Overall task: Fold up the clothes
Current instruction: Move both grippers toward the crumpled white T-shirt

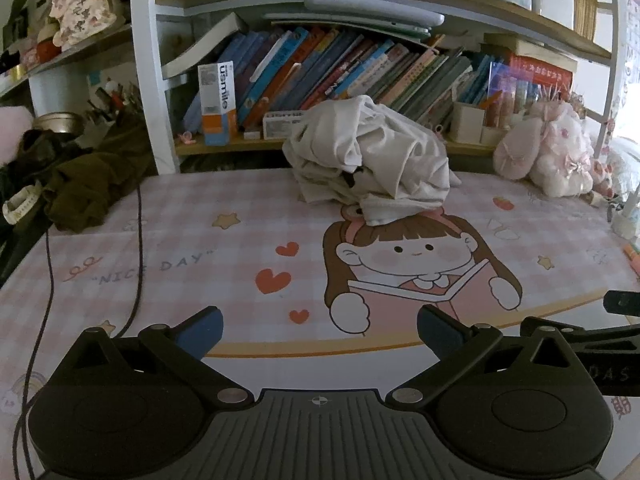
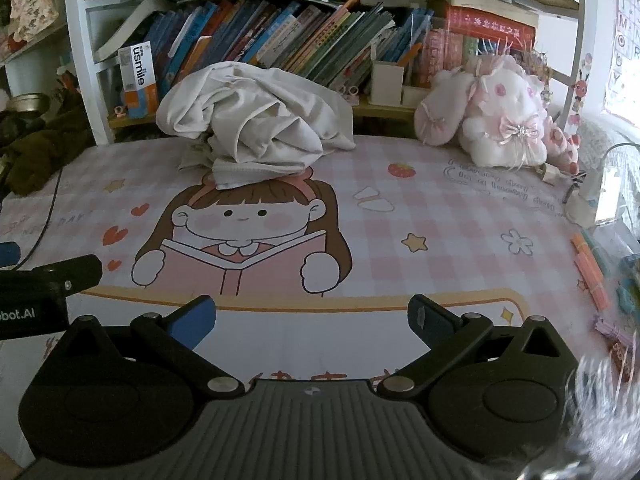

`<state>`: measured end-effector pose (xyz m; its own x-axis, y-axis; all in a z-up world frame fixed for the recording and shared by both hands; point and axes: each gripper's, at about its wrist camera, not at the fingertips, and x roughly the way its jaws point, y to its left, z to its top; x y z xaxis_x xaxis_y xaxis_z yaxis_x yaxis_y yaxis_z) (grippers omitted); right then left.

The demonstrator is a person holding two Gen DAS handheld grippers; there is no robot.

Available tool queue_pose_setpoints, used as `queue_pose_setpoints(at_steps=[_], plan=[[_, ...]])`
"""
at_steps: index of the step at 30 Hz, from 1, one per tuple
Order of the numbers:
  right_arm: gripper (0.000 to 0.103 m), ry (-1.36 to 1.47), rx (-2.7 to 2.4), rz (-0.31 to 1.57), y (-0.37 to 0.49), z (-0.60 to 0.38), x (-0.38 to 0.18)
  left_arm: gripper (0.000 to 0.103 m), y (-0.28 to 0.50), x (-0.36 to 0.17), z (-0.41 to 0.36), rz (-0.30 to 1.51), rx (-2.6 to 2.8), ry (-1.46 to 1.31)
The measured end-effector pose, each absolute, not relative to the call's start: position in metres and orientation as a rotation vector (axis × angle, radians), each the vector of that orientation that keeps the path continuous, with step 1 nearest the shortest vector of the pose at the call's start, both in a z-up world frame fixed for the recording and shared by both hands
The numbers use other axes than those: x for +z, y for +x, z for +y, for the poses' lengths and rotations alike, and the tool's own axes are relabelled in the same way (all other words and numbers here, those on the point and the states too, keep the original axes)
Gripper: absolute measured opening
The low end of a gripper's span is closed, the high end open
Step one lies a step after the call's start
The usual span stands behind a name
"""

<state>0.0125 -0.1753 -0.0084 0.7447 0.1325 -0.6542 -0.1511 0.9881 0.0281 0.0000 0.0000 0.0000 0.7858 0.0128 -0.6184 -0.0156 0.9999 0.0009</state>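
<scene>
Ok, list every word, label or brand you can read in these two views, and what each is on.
"usmile": orange and white box on the lower shelf.
"NICE DAY": pink checked desk mat, crossed by a black cable.
"bot.AI": left gripper's body at the right wrist view's edge.
Unreadable: book spines, red box characters, handwriting-style print on the mat's right, wall letter chart.

The crumpled garment [image 1: 370,152] lay on the desk mat [image 1: 200,248] before the bookshelf [image 1: 320,68] (a plush toy [image 2: 504,116] sat to its right).
</scene>
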Motion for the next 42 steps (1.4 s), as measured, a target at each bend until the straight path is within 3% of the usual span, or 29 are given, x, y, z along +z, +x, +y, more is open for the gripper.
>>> queue_pose_setpoints(at_steps=[42], plan=[[0.103,-0.035,0.16,0.707,0.003,-0.165,-0.003,0.103,-0.011,0.003,-0.002,0.689,0.033,0.055]])
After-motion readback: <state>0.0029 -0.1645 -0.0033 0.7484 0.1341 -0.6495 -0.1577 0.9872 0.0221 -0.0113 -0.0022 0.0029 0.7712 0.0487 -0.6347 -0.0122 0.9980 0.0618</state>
